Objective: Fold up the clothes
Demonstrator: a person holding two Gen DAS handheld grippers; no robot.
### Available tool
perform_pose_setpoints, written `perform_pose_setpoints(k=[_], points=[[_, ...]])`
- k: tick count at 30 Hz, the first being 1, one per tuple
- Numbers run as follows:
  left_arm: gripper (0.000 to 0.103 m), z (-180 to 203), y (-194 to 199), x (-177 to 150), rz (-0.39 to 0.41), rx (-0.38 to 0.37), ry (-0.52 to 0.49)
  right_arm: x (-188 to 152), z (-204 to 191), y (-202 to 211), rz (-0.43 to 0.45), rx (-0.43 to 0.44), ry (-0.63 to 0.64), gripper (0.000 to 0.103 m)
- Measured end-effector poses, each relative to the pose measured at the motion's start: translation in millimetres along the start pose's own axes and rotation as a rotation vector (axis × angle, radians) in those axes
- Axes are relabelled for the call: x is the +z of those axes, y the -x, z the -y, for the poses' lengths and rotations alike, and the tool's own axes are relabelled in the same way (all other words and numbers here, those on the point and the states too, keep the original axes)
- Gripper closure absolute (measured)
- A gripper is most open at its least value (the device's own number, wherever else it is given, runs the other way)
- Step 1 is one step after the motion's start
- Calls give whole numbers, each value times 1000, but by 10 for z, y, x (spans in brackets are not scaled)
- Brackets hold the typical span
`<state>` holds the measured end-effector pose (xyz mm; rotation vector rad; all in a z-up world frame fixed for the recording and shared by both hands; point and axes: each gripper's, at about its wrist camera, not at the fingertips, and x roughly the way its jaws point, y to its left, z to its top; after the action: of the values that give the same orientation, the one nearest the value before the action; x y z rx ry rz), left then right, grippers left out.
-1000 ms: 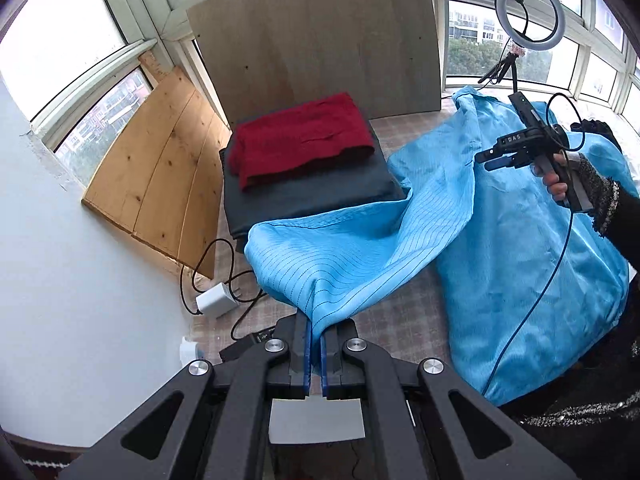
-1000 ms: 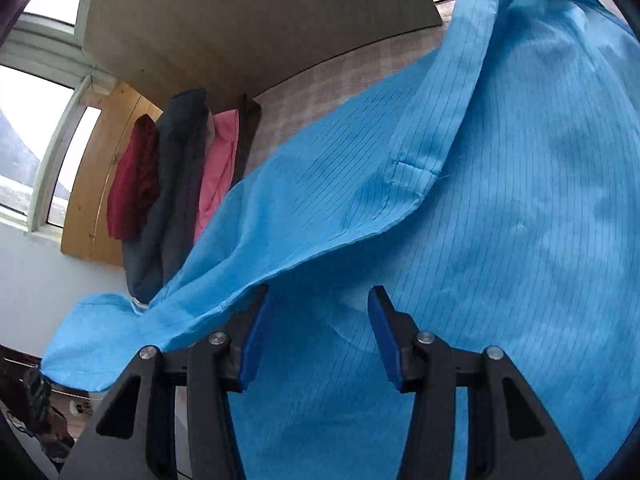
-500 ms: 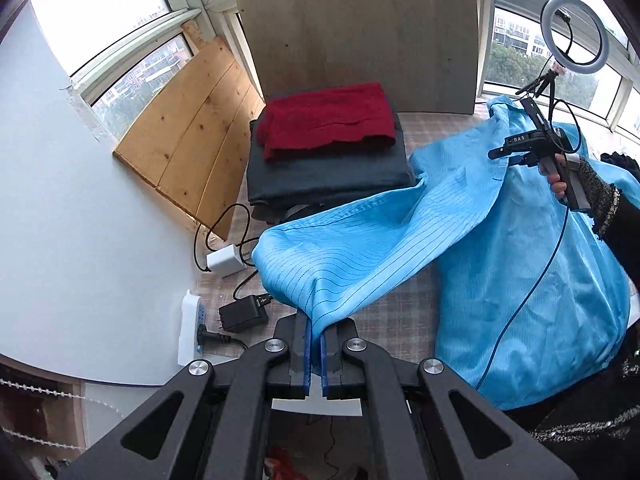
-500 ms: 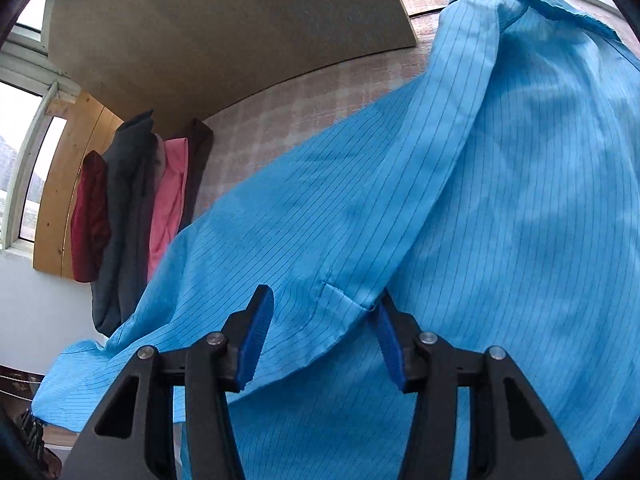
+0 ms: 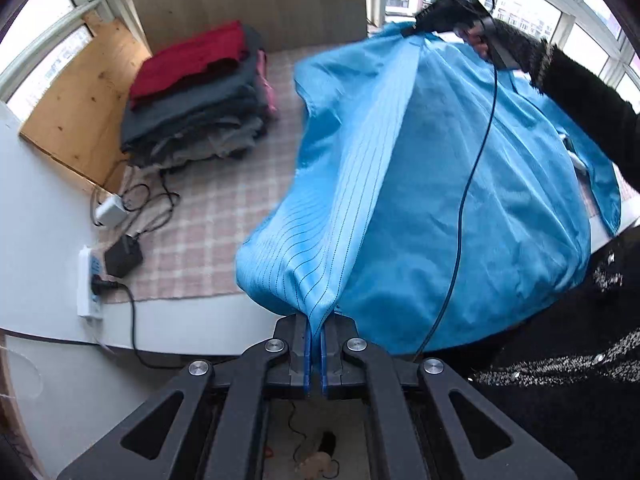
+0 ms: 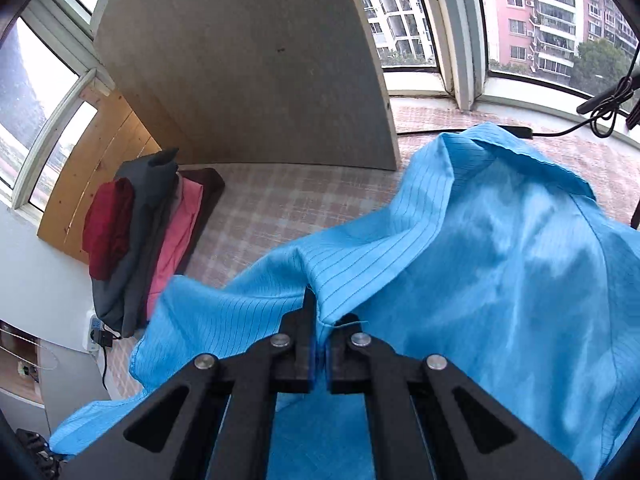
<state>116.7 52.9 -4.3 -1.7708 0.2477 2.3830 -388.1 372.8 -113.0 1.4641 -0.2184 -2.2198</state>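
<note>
Your left gripper (image 5: 315, 334) was clamped on a pinched edge of the blue striped garment (image 5: 432, 184), the cloth rising out from between the pads. Your right gripper (image 6: 319, 330) had just snapped closed, and a fold of the same garment was caught between its pads, near a seam with a loose thread. In the left view, your right hand (image 5: 486, 40) held that gripper up high, so the garment hung stretched between the two tools above the checked cloth (image 5: 208, 220) covering the table. To the left of the garment, well apart from it, sat a stack of folded clothes (image 5: 196, 116) with a red piece (image 5: 192, 60) on top and a pink one (image 6: 176, 236) lower down.
</note>
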Motion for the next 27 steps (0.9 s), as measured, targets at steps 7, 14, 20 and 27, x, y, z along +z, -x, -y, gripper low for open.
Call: perform_pose_setpoints(k=[7, 14, 20, 27], points=[[86, 665, -641, -553, -140, -110, 2, -478, 296, -456, -234, -58, 26, 96], [66, -35, -49, -842, 56, -31, 288, -554, -96, 74, -106, -304, 305, 74], [66, -290, -504, -869, 61, -44, 435, -854, -960, 19, -158, -40, 467, 74], [65, 37, -724, -822, 66, -168, 468, -1926, -2133, -98, -322, 215, 718, 74]])
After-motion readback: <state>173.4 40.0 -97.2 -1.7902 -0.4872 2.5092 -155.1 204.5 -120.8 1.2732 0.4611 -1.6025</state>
